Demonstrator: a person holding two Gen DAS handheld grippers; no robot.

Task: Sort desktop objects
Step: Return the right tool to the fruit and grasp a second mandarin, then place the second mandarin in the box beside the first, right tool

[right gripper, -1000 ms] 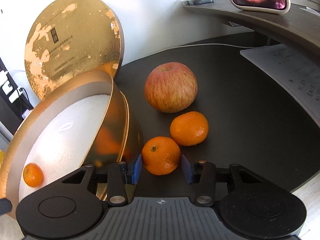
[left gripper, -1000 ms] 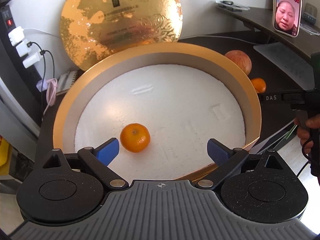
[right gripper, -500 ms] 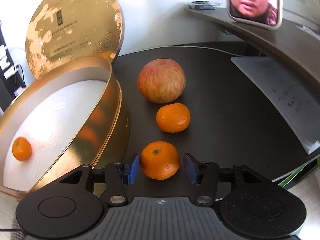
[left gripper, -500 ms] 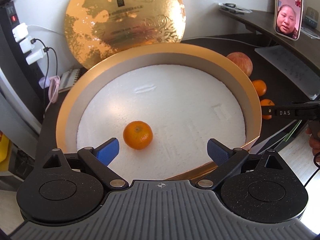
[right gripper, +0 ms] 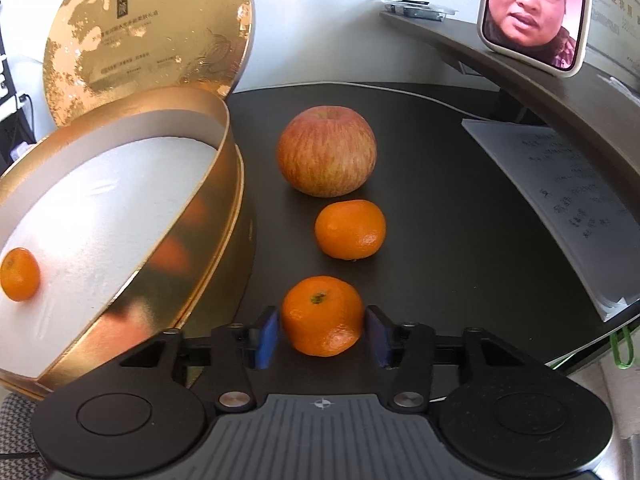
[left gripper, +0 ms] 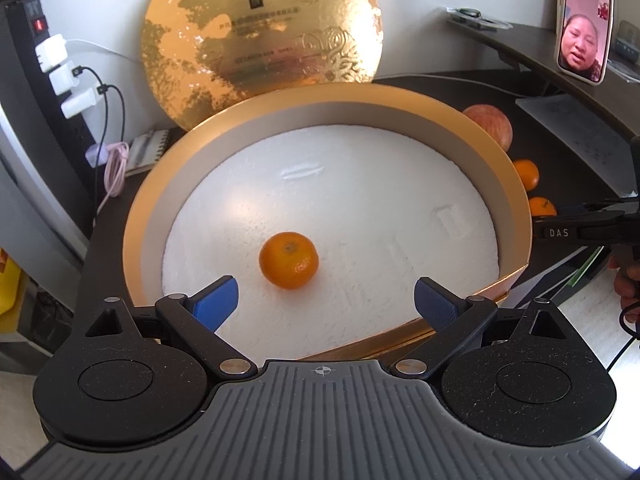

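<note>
- Left gripper [left gripper: 326, 295]: jaws wide apart, empty, hovering over near rim of round gold box [left gripper: 132, 216].
- One mandarin [left gripper: 289, 260] lies on the box's white foam floor, ahead of the blue pads, touching neither.
- Right gripper [right gripper: 322, 336]: pads on both sides of near mandarin [right gripper: 322, 315] on black desk [right gripper: 460, 220]; full clamp or just contact, can't tell.
- Second mandarin [right gripper: 350, 229] and apple [right gripper: 327, 156] in a row behind it, right of box.
- Gold lid [left gripper: 262, 32] leans on wall behind box.
- Phone [right gripper: 534, 12] on shelf, papers [right gripper: 568, 200] at right.
</note>
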